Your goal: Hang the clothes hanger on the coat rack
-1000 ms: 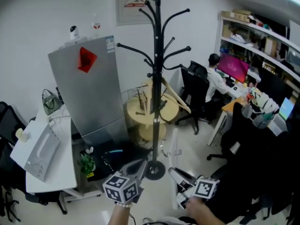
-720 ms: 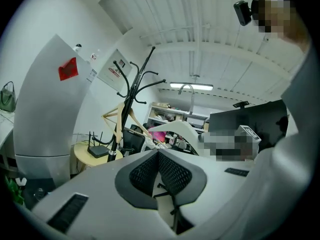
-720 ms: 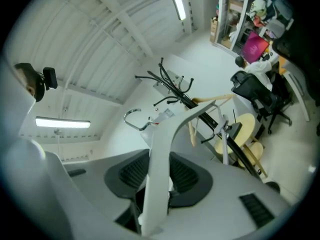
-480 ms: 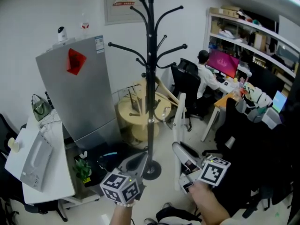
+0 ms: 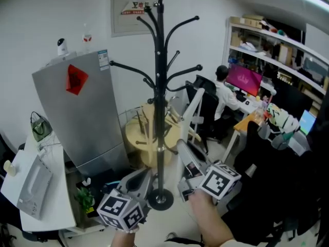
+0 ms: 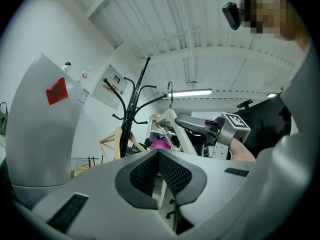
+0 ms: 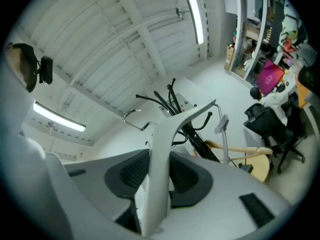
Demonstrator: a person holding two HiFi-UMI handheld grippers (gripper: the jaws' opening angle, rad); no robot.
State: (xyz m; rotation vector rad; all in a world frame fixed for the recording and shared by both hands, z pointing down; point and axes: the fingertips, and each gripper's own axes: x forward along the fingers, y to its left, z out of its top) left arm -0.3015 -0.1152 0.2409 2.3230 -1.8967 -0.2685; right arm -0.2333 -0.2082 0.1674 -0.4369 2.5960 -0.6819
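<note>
Fingers of the right gripper (image 5: 184,151) are clenched on a white clothes hanger (image 5: 197,107), which in the head view slants up just right of the black coat rack (image 5: 158,81) pole and hangs on none of its hooks. Left gripper (image 5: 140,178) sits lower, near the rack's round base, beside a grey refrigerator (image 5: 85,112).

Left gripper view: the fingers (image 6: 145,171) are pressed together at their tips with nothing between them. Beyond them the rack stands left of centre, and the hanger and the right gripper are at the right.

Right gripper view: both fingers (image 7: 131,173) squeeze one arm of the hanger from either side. Its metal hook (image 7: 132,113) points left, close to the rack's branches but apart from them
</note>
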